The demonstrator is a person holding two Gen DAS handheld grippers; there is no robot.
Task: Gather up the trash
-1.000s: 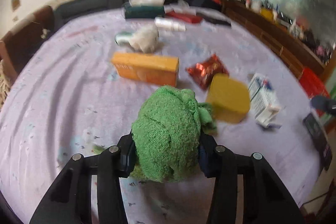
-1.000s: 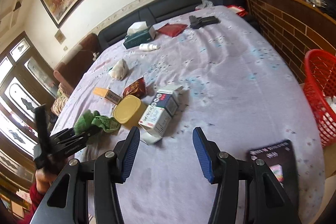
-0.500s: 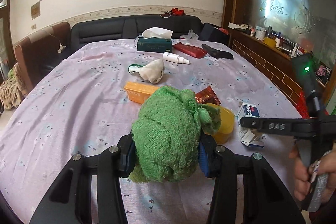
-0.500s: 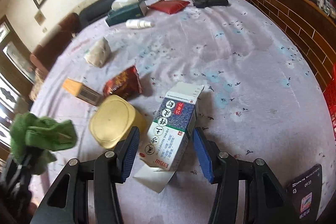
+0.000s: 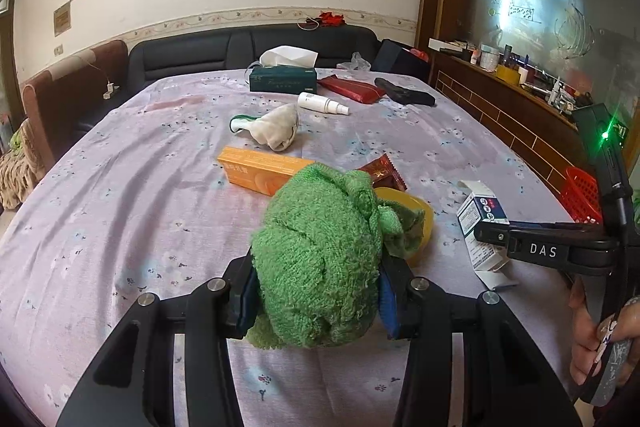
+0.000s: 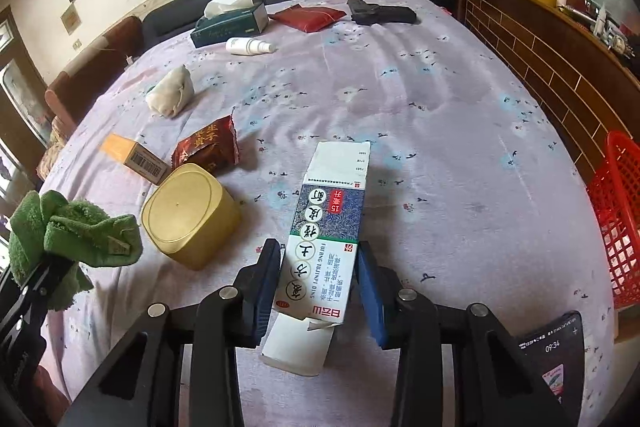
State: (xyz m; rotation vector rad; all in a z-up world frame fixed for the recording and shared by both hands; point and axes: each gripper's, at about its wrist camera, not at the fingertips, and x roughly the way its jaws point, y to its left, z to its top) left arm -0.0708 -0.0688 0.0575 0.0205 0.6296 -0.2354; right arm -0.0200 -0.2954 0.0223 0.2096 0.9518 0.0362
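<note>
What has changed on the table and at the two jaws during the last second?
The right gripper came down over the medicine carton; its jaws are closing, with the carton between them, still lying on the cloth-covered table. The left gripper stays clamped on the green towel. The yellow tub, orange box and snack packet did not move.

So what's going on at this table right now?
A person is clearing litter off a table under a lilac cloth with a gripper in each hand. The left gripper is clamped on a bunched green cloth. The right gripper straddles an opened medicine carton lying flat, and its jaws are closing on it. A yellow tub, snack wrapper and orange box lie untouched; a red basket sits at the table's edge.
</note>
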